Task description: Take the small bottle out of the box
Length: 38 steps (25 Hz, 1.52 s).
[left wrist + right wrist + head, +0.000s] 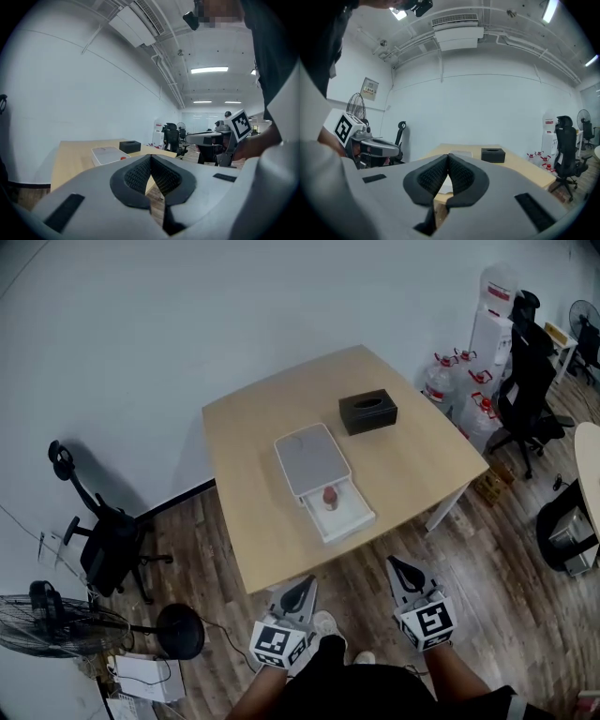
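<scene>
A small bottle (330,497) with a red cap stands in the pulled-out drawer of a flat white box (312,457) on the wooden table (412,465). My left gripper (296,592) and right gripper (405,571) hang side by side below the table's near edge, well short of the box. Both are shut with nothing between the jaws. In the left gripper view the box (107,153) lies far ahead past my left gripper (150,157), and the bottle's red cap (123,158) just shows. The right gripper view has the box (459,153) beyond my right gripper (449,156).
A black tissue box (367,412) sits on the table behind the white box. An office chair (98,531) and a fan (56,624) stand at the left. Water jugs (459,381), a dispenser and another chair (525,390) fill the right.
</scene>
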Motion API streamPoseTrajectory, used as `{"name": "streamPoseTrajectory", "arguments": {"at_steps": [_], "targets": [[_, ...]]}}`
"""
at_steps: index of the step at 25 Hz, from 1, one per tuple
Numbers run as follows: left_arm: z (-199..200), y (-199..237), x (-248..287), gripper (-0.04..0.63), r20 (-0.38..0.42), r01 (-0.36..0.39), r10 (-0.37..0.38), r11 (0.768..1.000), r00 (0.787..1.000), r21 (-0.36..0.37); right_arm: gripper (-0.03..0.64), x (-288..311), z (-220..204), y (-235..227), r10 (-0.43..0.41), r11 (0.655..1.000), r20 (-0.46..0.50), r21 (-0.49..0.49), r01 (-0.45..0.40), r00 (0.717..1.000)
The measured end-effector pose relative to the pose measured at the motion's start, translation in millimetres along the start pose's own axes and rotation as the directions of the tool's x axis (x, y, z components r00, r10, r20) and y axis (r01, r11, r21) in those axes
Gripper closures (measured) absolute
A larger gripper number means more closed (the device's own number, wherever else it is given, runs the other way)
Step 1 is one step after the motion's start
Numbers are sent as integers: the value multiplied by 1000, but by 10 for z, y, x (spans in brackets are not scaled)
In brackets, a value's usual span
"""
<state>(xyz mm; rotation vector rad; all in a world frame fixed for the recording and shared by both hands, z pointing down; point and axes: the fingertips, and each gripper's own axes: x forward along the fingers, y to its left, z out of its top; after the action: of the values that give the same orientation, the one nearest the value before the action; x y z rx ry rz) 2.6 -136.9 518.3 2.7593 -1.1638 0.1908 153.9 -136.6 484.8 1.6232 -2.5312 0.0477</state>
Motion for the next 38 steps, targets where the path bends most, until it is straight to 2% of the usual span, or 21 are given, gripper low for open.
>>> {"name": "streamPoseTrajectory", "arguments": {"at_steps": [7, 12, 17, 26, 34, 38], "targets": [[80, 718, 211, 583, -13, -52, 52, 999, 999, -15, 604, 813, 204, 20, 44, 999, 7, -15, -44, 999], [137, 1201, 238, 583, -12, -76, 76, 997, 997, -22, 604, 1244, 142, 72, 72, 997, -49, -34, -74, 996], [144, 1581, 271, 583, -5, -86, 86, 995, 996, -43, 604, 1596, 170, 50, 56, 998, -46, -7, -56, 997], [233, 1880, 344, 583, 29, -98, 100, 994, 995, -54, 603, 1951, 120, 17, 52, 998, -72, -23, -54, 996], [156, 1974, 448, 583, 1, -148, 149, 985, 989, -85, 603, 2182, -64, -78, 85, 994, -136, -62, -95, 987], [149, 1981, 522, 583, -10, -170, 170, 981, 985, -97, 589, 2278, -115, -193, 82, 995, -119, -47, -88, 990]]}}
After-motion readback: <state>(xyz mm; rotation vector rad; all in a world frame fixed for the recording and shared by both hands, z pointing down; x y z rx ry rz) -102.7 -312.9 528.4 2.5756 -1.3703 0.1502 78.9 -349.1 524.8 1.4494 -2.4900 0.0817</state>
